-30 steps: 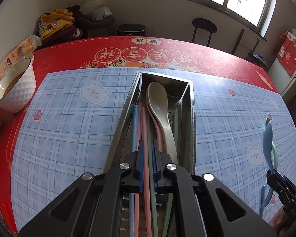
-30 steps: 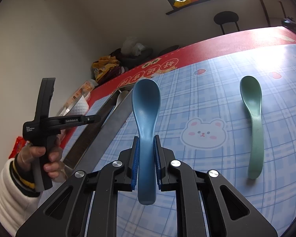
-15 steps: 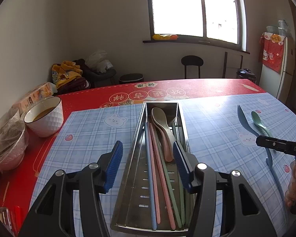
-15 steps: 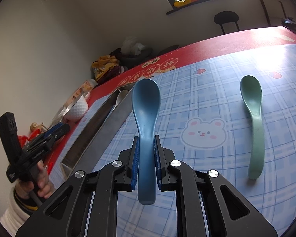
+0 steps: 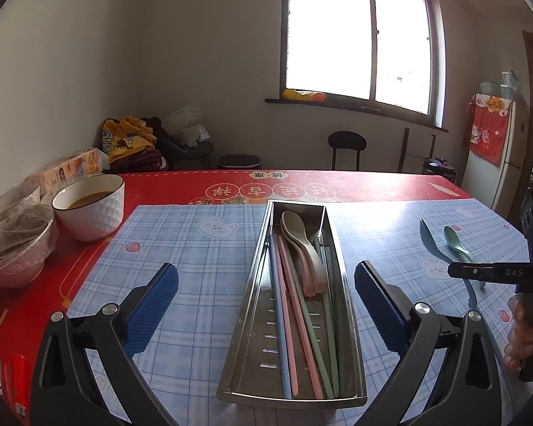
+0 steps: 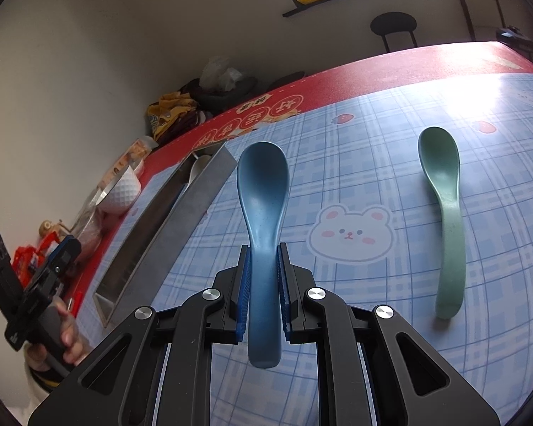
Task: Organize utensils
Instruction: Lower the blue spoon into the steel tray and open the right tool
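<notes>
A steel utensil tray (image 5: 344, 305) lies lengthwise on the blue checked mat and holds pastel chopsticks (image 5: 291, 312) and two stacked spoons, beige over pink (image 5: 302, 245). My left gripper (image 5: 266, 307) is wide open and empty, pulled back above the tray's near end. My right gripper (image 6: 263, 291) is shut on the handle of a blue spoon (image 6: 263, 191), bowl pointing forward, to the right of the tray (image 6: 170, 213). A green spoon (image 6: 444, 206) lies on the mat to its right. Both spoons show at the right of the left wrist view (image 5: 431, 245).
A white bowl of brown liquid (image 5: 89, 206) and covered bowls (image 5: 14, 248) stand at the table's left edge on the red cloth. A tissue pack (image 5: 71, 170) lies behind them. A stool (image 5: 346, 145) and a bin stand beyond the table.
My left gripper let go of the chopsticks in the tray, opened wide, and pulled back and up. My right gripper has held still with the blue spoon.
</notes>
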A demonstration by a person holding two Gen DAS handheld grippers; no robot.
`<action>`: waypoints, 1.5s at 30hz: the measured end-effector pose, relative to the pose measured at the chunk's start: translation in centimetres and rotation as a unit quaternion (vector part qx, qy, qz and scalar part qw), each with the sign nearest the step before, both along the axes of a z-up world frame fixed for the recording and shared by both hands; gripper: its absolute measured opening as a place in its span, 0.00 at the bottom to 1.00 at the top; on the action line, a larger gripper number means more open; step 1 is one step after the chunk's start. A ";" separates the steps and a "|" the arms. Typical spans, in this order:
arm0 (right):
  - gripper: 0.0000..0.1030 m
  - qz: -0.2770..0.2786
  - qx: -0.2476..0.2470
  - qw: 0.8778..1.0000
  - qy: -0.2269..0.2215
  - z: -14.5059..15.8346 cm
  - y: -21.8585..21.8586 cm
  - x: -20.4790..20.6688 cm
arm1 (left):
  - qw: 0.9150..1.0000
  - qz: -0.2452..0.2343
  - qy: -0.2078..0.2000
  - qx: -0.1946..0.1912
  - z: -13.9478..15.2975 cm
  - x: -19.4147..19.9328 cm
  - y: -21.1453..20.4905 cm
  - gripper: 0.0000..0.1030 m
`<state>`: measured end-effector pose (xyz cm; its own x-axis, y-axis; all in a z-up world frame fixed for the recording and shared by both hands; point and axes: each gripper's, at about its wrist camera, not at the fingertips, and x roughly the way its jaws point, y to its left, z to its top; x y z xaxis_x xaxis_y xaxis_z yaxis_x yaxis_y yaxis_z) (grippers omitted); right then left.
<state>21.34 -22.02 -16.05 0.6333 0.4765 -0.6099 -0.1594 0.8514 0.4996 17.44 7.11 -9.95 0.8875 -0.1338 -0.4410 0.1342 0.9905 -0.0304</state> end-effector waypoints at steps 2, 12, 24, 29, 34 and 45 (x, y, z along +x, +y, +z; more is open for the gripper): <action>0.14 -0.001 -0.003 1.000 0.007 0.4 0.2 0.2 | 1.000 0.016 0.009 -0.001 -0.2 0.2 0.4 0.94; 0.14 0.009 -0.038 0.998 0.040 4.0 5.7 4.8 | 0.995 0.089 0.042 -0.008 -1.2 1.5 2.9 0.94; 0.14 0.027 -0.122 0.988 0.086 4.3 17.7 11.8 | 0.991 0.116 0.052 -0.046 -1.3 2.0 5.0 0.94; 0.14 0.009 -0.119 0.987 0.104 3.0 18.8 12.7 | 0.991 0.113 0.047 -0.054 -1.0 1.8 5.2 0.94; 0.14 -0.007 -0.117 0.987 0.109 2.5 19.0 13.1 | 0.991 0.112 0.049 -0.060 -1.0 1.8 5.2 0.94; 0.16 0.003 -0.090 0.991 0.095 3.4 18.1 12.5 | 0.990 0.112 0.050 -0.065 -1.1 1.8 5.2 0.94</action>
<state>33.81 -3.90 -12.65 0.4969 0.3522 -0.7931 -0.0817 0.9289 0.3613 19.25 12.32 -11.02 0.8536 0.0008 -0.5209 -0.0995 0.9818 -0.1615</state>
